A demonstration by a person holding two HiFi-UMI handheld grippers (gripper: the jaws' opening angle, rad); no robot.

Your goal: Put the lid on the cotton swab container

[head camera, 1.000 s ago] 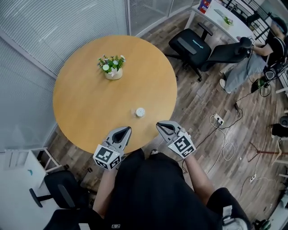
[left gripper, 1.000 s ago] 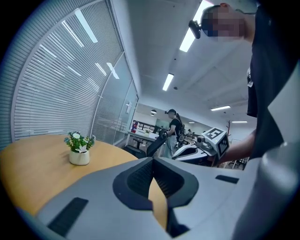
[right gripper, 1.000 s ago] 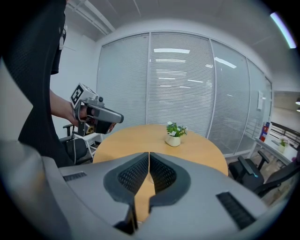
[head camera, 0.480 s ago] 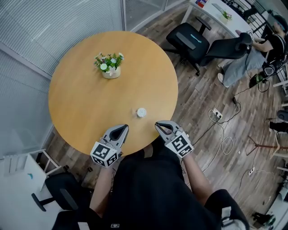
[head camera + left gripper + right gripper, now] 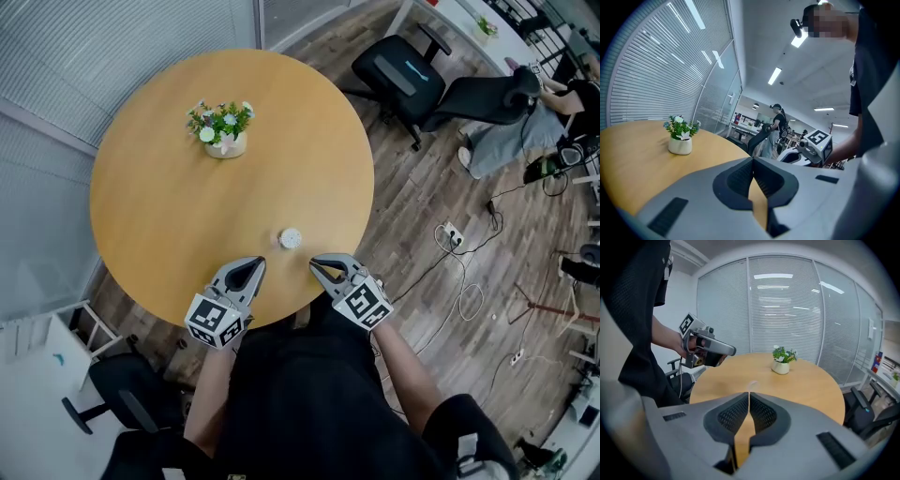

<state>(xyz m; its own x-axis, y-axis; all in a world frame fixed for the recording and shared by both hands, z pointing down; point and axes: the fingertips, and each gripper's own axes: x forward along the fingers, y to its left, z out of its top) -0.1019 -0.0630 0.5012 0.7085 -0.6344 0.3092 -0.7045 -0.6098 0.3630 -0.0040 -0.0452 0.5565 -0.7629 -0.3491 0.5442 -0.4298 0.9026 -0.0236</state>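
A small white round cotton swab container [image 5: 291, 238] stands on the round wooden table [image 5: 169, 216], near its front edge. I cannot make out a separate lid. My left gripper [image 5: 254, 264] hovers over the table edge just left of and nearer than the container, jaws shut and empty. My right gripper [image 5: 314, 264] sits just right of it, also shut with nothing between the pads. In the right gripper view the container [image 5: 752, 383] peeks just beyond the closed right gripper [image 5: 749, 393], with the left gripper [image 5: 707, 346] off to the left. The left gripper view shows its own closed left gripper [image 5: 752, 159].
A white pot of flowers [image 5: 222, 128] stands at the table's far side. Black office chairs [image 5: 412, 70] and floor cables [image 5: 459, 267] lie to the right, where a seated person [image 5: 525, 122] is. Blinds and glass walls [image 5: 112, 47] run behind; another chair [image 5: 122, 394] is lower left.
The right gripper has shifted a little left, closer to the container. The head camera has tilted, so the table sits slightly higher and further left in view. Both jaws stay shut.
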